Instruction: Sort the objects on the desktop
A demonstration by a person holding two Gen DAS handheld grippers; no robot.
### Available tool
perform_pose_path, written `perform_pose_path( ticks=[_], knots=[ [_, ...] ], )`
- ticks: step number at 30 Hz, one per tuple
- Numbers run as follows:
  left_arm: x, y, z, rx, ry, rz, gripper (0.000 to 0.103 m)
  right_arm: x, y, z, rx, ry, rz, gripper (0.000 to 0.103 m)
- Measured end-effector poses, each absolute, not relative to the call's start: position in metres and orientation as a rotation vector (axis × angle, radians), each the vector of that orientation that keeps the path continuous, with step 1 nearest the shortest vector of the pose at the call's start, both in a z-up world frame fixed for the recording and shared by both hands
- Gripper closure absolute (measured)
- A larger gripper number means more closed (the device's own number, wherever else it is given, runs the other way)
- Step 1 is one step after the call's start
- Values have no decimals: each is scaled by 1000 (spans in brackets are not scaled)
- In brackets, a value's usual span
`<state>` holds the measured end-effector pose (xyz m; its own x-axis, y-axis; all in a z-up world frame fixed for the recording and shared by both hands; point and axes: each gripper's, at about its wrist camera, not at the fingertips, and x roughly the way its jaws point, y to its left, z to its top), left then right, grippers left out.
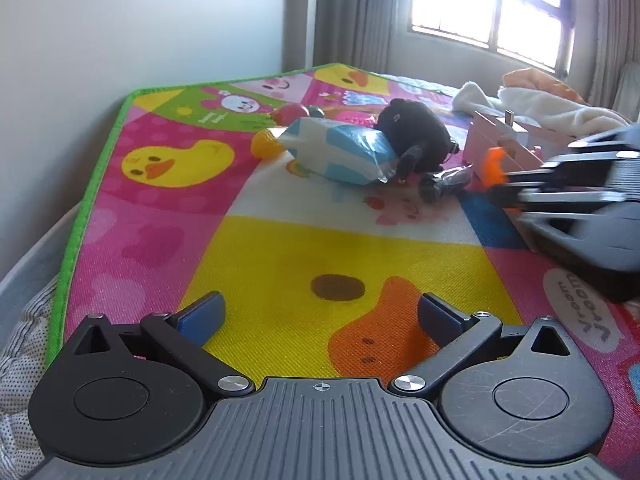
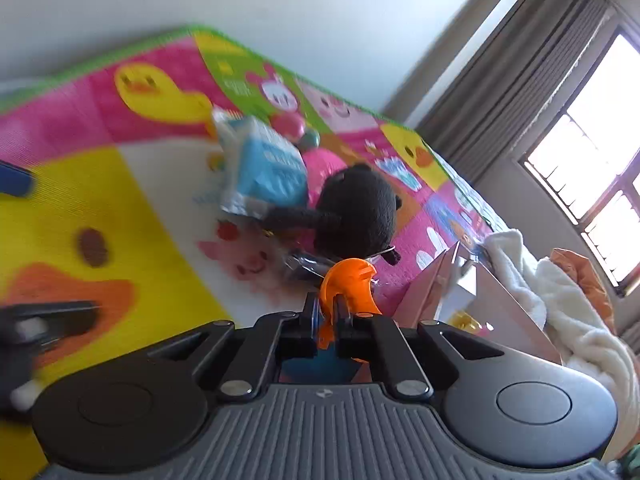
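My right gripper (image 2: 328, 312) is shut on an orange plastic piece (image 2: 349, 286) and holds it above the mat beside the pink box (image 2: 496, 308); it also shows in the left wrist view (image 1: 500, 178) at the right. My left gripper (image 1: 320, 312) is open and empty over the yellow duck patch of the play mat (image 1: 280, 264). Ahead lie a blue-and-white tissue pack (image 1: 340, 150), a black plush toy (image 1: 416, 132), a small dark wrapped item (image 1: 444, 186), and yellow (image 1: 266, 142), red (image 1: 290, 114) and green (image 1: 316, 112) balls.
The colourful mat has a green border (image 1: 100, 184) by a white wall on the left. White and orange fabric (image 1: 552, 104) is heaped behind the pink box. A window with curtains (image 1: 492, 8) stands at the back.
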<state>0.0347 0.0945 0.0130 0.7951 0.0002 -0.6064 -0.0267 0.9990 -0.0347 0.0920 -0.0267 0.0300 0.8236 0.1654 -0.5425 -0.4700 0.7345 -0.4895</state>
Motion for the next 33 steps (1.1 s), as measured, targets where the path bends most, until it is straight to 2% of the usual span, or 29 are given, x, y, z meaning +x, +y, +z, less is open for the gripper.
perform_pose_path(
  ticks=[7, 8, 9, 10, 13, 16, 17, 18, 19, 21, 25, 28, 29, 31, 33],
  knots=[
    [60, 65, 33, 25, 615, -89, 2, 1, -118, 58, -523, 506, 329, 98],
    [69, 55, 37, 58, 594, -113, 8, -5, -134, 55, -502, 525, 302, 98],
    [80, 45, 40, 95, 580, -143, 29, -10, -149, 53, -474, 542, 277, 98],
    [93, 34, 41, 133, 582, -170, 39, -14, -163, 50, -440, 557, 251, 98],
    [127, 8, 39, 195, 586, -200, 33, -23, -197, 46, -352, 590, 178, 98],
    [153, -10, 30, 233, 615, -189, 34, -31, -218, 43, -270, 592, 142, 94],
    [160, -14, 26, 241, 638, -176, 37, -33, -222, 40, -252, 597, 132, 92],
    [163, -17, 24, 249, 653, -150, 47, -34, -225, 36, -237, 606, 123, 91],
    [165, -18, 23, 258, 663, -130, 62, -34, -226, 32, -227, 615, 118, 90],
    [162, -13, 23, 249, 681, -132, 68, -39, -231, 29, -211, 621, 111, 87],
    [141, 3, 32, 235, 687, -144, 73, -48, -239, 32, -170, 589, 100, 52],
    [108, 14, 40, 190, 694, -196, 73, -37, -248, 46, -84, 564, 106, 36],
    [93, 16, 42, 174, 696, -228, 73, -30, -254, 51, -49, 550, 108, 26],
    [61, 18, 43, 141, 709, -290, 73, -7, -266, 60, 25, 542, 105, 15],
    [36, 16, 42, 98, 741, -345, 72, 24, -279, 64, 102, 555, 85, 15]
  ],
)
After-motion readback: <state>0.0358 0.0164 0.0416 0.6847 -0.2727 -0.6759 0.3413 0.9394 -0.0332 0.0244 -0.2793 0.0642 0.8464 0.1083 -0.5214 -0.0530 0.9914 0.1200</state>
